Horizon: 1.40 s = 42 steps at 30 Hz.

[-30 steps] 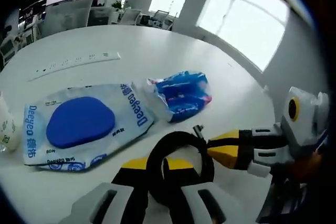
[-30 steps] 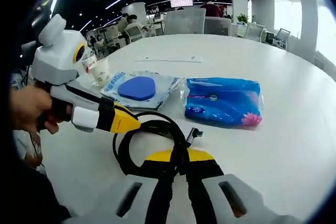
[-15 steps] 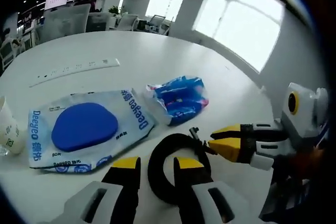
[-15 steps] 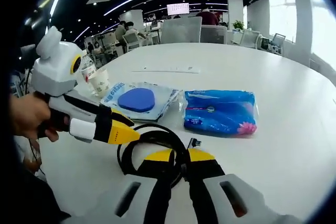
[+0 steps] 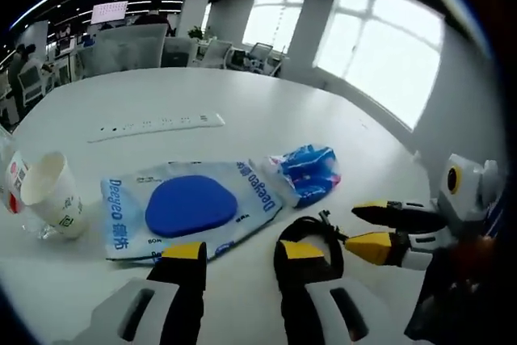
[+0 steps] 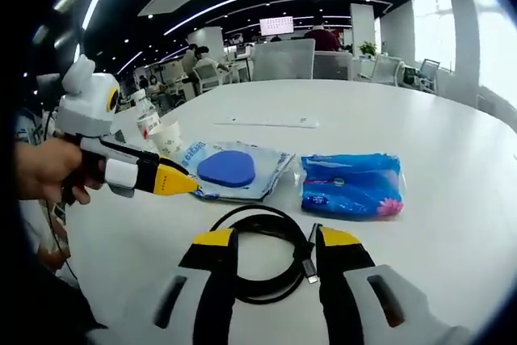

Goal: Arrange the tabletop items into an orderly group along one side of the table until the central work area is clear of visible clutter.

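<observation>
A coiled black cable (image 6: pixel 257 211) lies loose on the white round table (image 6: pixel 452 199), between the jaws of my open right gripper (image 6: pixel 276 240), which touch nothing. In the left gripper view the cable (image 5: pixel 317 228) sits just right of my open left gripper (image 5: pixel 242 252), whose jaws hold nothing. My right gripper (image 5: pixel 376 230) comes in from the right there, jaws apart beside the cable. A blue tissue pack (image 6: pixel 351 186) and a flat wipes packet with a blue oval (image 6: pixel 234 171) lie beyond the cable. My left gripper (image 6: pixel 166 177) hovers at the left, held by a hand (image 6: pixel 40 171).
A paper cup (image 5: pixel 52 199) and a small bottle (image 6: pixel 145 123) stand near the table's edge beside the wipes packet (image 5: pixel 190 208). A white power strip (image 5: pixel 157 125) lies farther back. The tissue pack (image 5: pixel 311 182) lies right of the packet. Office chairs and desks stand behind the table.
Both grippers have opened and let go of the black cable, which now rests on the table. Both have drawn back from it, the left one away to the left.
</observation>
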### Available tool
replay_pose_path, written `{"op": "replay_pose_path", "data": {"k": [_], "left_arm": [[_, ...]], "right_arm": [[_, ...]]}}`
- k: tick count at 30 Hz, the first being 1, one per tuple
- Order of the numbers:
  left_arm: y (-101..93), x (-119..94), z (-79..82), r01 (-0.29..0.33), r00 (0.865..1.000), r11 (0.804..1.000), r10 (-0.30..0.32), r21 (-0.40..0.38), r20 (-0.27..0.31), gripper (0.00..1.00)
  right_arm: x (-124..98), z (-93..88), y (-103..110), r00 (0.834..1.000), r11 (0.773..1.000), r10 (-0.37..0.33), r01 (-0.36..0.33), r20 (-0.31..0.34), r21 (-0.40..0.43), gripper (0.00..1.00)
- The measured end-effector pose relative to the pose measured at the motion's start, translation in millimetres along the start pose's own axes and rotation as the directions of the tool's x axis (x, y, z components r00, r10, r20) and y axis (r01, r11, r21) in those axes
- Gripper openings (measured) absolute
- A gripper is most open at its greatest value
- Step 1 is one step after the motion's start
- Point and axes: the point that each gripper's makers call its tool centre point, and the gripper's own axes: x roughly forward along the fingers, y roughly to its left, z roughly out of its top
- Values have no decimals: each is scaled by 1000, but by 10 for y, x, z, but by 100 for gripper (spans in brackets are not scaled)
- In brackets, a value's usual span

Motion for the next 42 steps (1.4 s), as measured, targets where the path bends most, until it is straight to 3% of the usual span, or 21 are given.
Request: {"op": "replay_pose_path", "data": {"k": [7, 12, 24, 28, 33, 35, 42], "left_arm": [[322, -209, 156, -41, 998, 999, 40, 18, 40, 39], [652, -378, 239, -84, 995, 995, 81, 49, 58, 40], [1134, -606, 466, -131, 990, 988, 124, 86, 74, 42], [1235, -597, 462, -116, 993, 986, 113, 116, 33, 42], [1228, -598, 425, -100, 995, 985, 102, 139, -10, 41], [1394, -514, 452, -101, 994, 985, 104, 139, -15, 41], [1491, -461, 394, -88, 993, 983, 99, 159, -66, 35]], "right_arm": [[-58, 105, 107, 999, 1000, 25, -25, 32, -12, 50], [-113, 183, 167, 998, 998, 45, -43, 53, -43, 57], [-262, 261, 154, 996, 994, 48, -42, 68, -99, 70], [-332, 268, 157, 997, 995, 47, -40, 69, -91, 75], [-429, 268, 132, 996, 994, 48, -40, 73, -100, 80], [-465, 265, 115, 996, 995, 50, -43, 75, -95, 82], [-593, 237, 89, 995, 994, 64, -56, 78, -96, 89]]}}
